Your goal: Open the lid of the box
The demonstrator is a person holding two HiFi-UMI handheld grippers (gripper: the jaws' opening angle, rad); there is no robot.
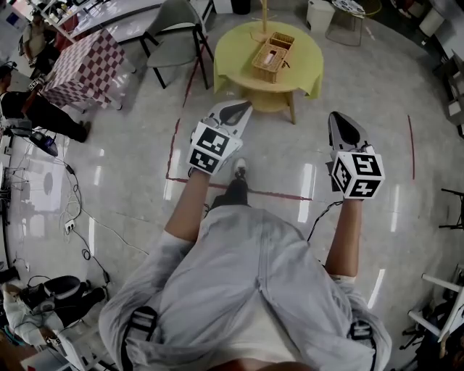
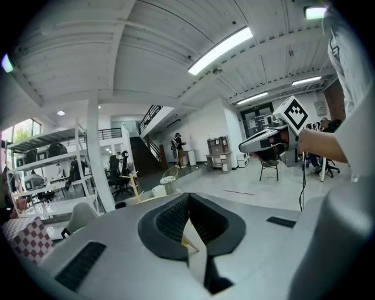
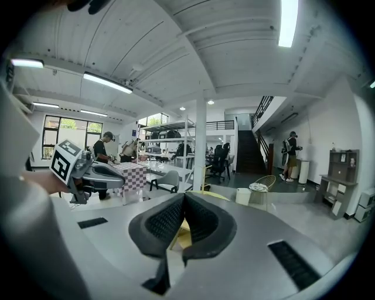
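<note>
**Box [image 1: 273, 56] on the far table, both grippers clear of it**

Both bare forearms reach forward side by side over the floor. The left gripper [image 1: 235, 110] and the right gripper [image 1: 341, 122] point away from the person. Each has its jaws pressed together at the tips, with nothing pinched between them. Farther off, the box rests on the round yellow table [image 1: 226, 51], well apart from both grippers.

A round yellow table [image 1: 308, 69] stands on the glossy pale floor [image 1: 130, 167], far from the person and about midway between left and right. A woven box [image 1: 273, 56] lies near the table's middle, set at a slant. A wooden post [image 1: 262, 14] rises from the far part of the top. On the floor, red tape [image 1: 290, 194] marks lines near the table, and cables [image 1: 80, 210] trail at the left.
</note>
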